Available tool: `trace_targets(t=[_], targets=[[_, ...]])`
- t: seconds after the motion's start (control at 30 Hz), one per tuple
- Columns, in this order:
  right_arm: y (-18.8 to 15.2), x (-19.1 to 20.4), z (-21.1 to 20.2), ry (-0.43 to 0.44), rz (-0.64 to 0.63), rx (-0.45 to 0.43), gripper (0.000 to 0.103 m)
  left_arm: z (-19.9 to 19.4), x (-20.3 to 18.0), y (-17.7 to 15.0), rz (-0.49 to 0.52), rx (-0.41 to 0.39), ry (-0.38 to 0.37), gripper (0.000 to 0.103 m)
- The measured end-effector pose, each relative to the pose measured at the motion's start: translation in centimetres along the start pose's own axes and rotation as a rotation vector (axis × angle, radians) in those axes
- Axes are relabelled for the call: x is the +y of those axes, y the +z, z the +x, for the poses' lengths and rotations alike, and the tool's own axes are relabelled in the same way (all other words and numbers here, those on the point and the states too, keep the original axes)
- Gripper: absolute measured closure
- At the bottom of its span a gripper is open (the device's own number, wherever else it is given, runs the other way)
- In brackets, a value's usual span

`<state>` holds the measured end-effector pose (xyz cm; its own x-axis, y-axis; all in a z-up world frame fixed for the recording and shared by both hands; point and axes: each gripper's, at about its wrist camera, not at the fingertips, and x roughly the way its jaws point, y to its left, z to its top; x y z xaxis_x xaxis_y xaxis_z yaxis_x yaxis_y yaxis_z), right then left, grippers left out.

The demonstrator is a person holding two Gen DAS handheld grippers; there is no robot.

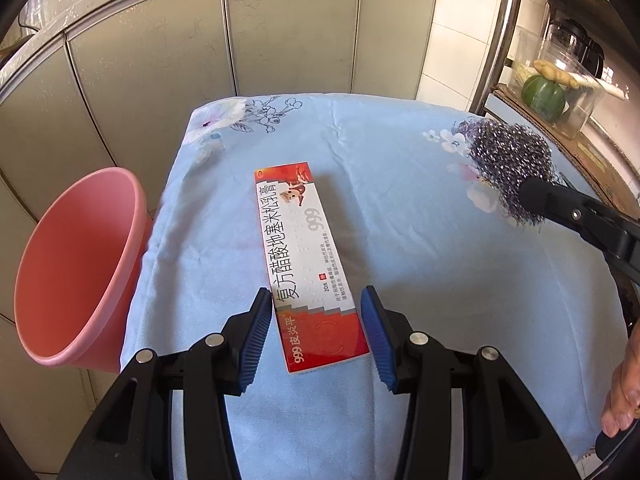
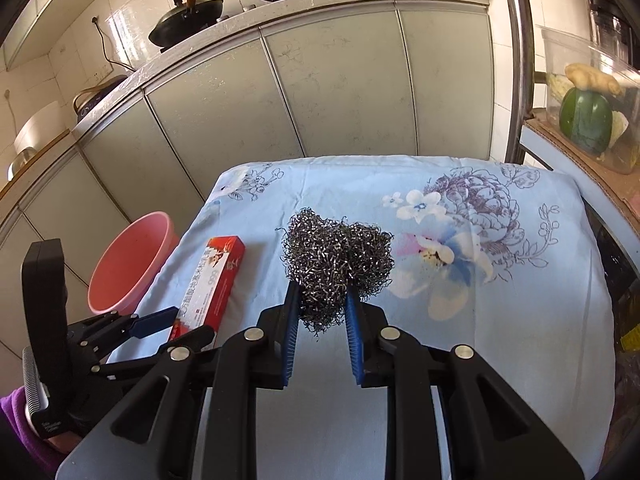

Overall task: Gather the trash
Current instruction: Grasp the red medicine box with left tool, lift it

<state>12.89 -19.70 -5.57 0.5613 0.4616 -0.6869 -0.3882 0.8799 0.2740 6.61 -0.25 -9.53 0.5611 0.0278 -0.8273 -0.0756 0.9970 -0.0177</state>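
A long red and white ointment box (image 1: pixel 308 264) lies flat on the blue floral cloth (image 1: pixel 400 200). My left gripper (image 1: pixel 318 300) is open, its blue pads on either side of the box's near end, not touching it. The box also shows in the right wrist view (image 2: pixel 212 286). My right gripper (image 2: pixel 322 290) is shut on a steel wool scrubber (image 2: pixel 340 256) that rests on the cloth; it shows at the right of the left wrist view (image 1: pixel 508 172). A pink bin (image 1: pixel 76 272) stands off the table's left edge, open and empty.
Grey cabinet doors (image 1: pixel 240 40) stand behind the table. Woks (image 2: pixel 188 16) sit on the counter above. A shelf at right holds a green squash (image 1: pixel 544 96) and clear containers. The cloth's right half bears a printed flower (image 2: pixel 472 200).
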Motion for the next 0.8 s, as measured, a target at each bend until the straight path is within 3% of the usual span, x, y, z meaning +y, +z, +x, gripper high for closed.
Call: trace_targets(t=[0.8], targets=[[-2.0, 1.0, -0.5, 0.001, -0.009, 0.036, 0.081, -0.3, -0.1, -0.2, 0.012, -0.031, 0.0, 0.059]])
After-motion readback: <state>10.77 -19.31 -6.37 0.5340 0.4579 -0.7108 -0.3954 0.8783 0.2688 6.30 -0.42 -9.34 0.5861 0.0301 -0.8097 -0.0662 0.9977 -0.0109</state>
